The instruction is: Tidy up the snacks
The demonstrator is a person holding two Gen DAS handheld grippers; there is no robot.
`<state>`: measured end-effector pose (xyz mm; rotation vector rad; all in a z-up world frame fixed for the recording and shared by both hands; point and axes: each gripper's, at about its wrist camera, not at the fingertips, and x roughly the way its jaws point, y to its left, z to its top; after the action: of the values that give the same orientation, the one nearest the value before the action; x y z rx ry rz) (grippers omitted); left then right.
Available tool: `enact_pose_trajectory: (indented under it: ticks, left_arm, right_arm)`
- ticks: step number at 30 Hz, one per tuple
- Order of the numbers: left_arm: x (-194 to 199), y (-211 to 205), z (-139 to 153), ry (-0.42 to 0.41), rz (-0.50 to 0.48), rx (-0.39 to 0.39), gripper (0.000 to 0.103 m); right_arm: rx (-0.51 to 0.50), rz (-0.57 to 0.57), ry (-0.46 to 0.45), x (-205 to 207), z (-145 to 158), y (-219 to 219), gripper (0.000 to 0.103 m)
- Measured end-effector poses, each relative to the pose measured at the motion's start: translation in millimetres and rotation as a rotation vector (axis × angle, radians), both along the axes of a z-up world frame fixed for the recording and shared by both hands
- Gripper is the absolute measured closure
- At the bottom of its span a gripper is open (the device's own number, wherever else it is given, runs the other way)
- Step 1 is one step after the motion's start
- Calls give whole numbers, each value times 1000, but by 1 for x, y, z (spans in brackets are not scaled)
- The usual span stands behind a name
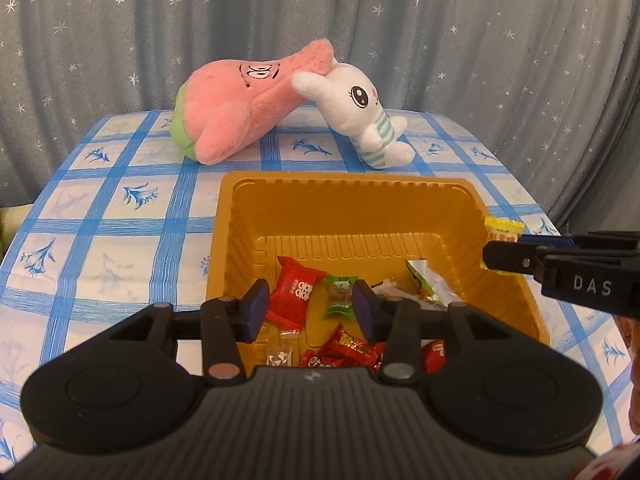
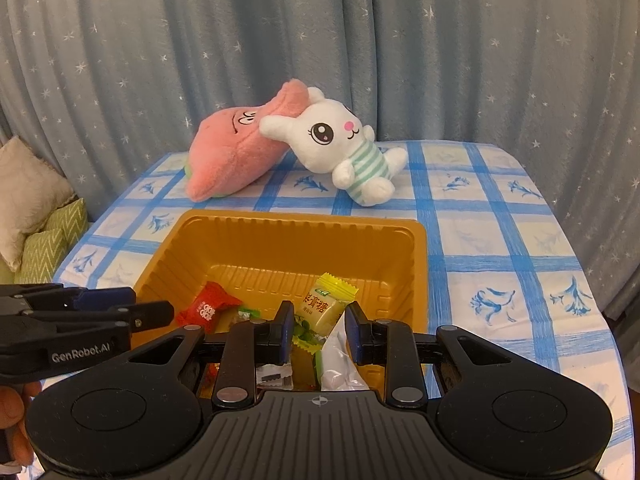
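Observation:
An orange plastic tray (image 1: 348, 200) sits on the checked tablecloth and holds several wrapped snacks, among them a red packet (image 1: 294, 294) and a green candy (image 1: 339, 295). My left gripper (image 1: 310, 312) is open and empty above the tray's near left part. My right gripper (image 2: 316, 332) holds a yellow candy packet (image 2: 326, 308) between its fingers over the tray (image 2: 304, 224); the jaws stand apart around it. In the left wrist view the right gripper (image 1: 504, 260) comes in over the tray's right rim with the yellow packet (image 1: 502, 232).
A pink plush (image 1: 240, 100) and a white rabbit plush (image 1: 360, 112) lie at the table's far edge behind the tray. A star-patterned blue curtain hangs behind. Cushions (image 2: 32, 220) sit off the table's left side.

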<state>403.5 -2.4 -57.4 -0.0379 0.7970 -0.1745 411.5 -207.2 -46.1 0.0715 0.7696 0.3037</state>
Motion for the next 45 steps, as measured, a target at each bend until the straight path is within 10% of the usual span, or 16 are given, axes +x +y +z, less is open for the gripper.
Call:
enact_pose_trajectory:
  ticks: [21, 24, 28, 45]
  left_arm:
    - [0, -1, 2, -5, -3, -2, 57]
    - [-1, 0, 0, -5, 1, -2, 50]
    - [-4, 2, -2, -6, 2, -3, 42]
    - [-32, -1, 14, -38, 35, 34, 4]
  right_arm:
    - [7, -10, 4, 6, -2, 0, 75]
    - [60, 2, 5, 9, -5, -4, 75]
    - [98, -44, 7, 10, -5, -13, 40]
    - [82, -90, 54, -20, -3, -31, 40]
